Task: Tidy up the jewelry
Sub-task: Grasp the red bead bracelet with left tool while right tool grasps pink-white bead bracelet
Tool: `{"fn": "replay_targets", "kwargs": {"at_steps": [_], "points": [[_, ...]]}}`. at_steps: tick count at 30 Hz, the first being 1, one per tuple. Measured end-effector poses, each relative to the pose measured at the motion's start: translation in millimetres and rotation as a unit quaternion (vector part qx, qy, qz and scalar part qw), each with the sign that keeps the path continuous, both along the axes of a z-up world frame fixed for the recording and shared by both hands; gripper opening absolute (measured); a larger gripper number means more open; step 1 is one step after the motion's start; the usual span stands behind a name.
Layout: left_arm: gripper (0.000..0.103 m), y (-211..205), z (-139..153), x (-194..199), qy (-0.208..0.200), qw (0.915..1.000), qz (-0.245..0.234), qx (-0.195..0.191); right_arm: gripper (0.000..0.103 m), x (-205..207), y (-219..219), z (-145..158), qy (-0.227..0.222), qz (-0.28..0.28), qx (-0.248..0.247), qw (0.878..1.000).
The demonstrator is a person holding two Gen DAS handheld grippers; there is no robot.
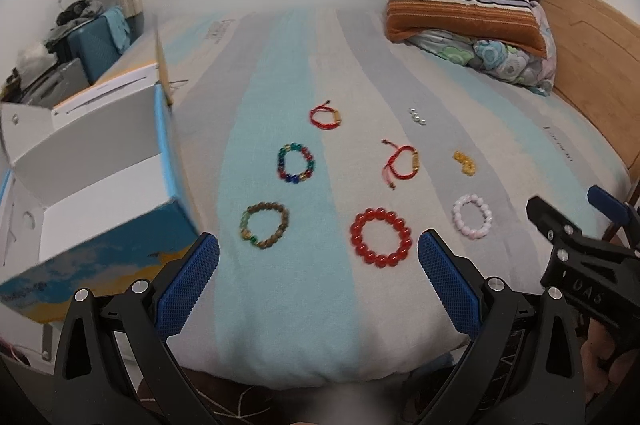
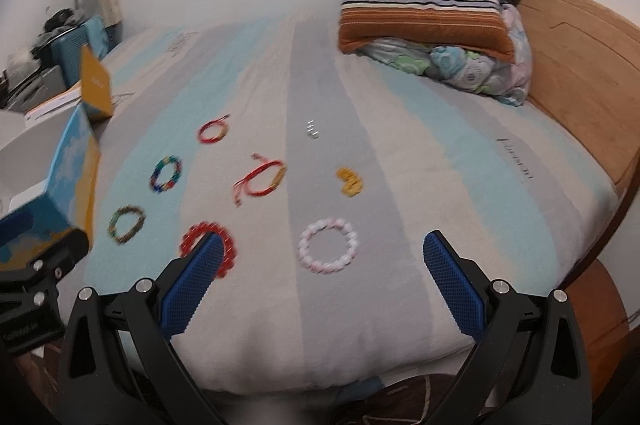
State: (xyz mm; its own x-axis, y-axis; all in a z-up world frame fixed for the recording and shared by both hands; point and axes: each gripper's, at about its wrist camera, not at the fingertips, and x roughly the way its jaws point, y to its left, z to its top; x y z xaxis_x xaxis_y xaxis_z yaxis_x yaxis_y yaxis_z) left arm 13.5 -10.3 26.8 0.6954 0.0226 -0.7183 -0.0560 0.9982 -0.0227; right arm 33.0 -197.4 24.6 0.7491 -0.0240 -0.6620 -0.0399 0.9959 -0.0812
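Left gripper (image 1: 318,279): hovering over the near edge of the bed (image 1: 280,325), its blue textured fingers (image 1: 188,289) standing wide apart and holding nothing.
Right gripper (image 2: 324,283): also hanging over the bed edge, fingers spread wide and empty.
Jewelry: lying loose in rough rows on the striped bedsheet, each piece apart from the others.
Near row: a wooden bead bracelet (image 1: 265,226), a red bead bracelet (image 1: 381,238) and a pale pink bead bracelet (image 2: 328,246).
Further back: a multicoloured bead bracelet (image 1: 296,163), two red cord bracelets (image 1: 402,163), a small amber piece (image 1: 464,163) and tiny silver beads (image 1: 417,117).
Box (image 1: 80,185): sitting open at the left of the bed, white inside, blue and yellow outside.
Handling: the beaded rings are probably light, rigid bead by bead but floppy as a loop, smooth and likely slippery; pinching across one side of the ring looks safest.
Cords: soft and limp, likely sagging when lifted.
Silver beads: small, probably prone to rolling.
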Motion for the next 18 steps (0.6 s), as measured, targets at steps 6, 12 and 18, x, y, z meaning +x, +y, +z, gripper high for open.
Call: {"fn": "replay_targets", "kwargs": {"at_steps": [6,12,18], "points": [[0.097,-24,-4,50,0.035,0.9988,-0.035,0.002,0.096,40,-15,8,0.026,-0.014,-0.013,0.999],[0.097,-41,-43,99,0.095,0.9940,-0.055,-0.002,0.096,85,-34,-18,0.067,-0.029,-0.001,0.997],[0.097,-56,-91,123,0.139,0.9879,-0.067,0.010,0.094,113,-42,-69,0.120,-0.022,0.020,0.992]]}}
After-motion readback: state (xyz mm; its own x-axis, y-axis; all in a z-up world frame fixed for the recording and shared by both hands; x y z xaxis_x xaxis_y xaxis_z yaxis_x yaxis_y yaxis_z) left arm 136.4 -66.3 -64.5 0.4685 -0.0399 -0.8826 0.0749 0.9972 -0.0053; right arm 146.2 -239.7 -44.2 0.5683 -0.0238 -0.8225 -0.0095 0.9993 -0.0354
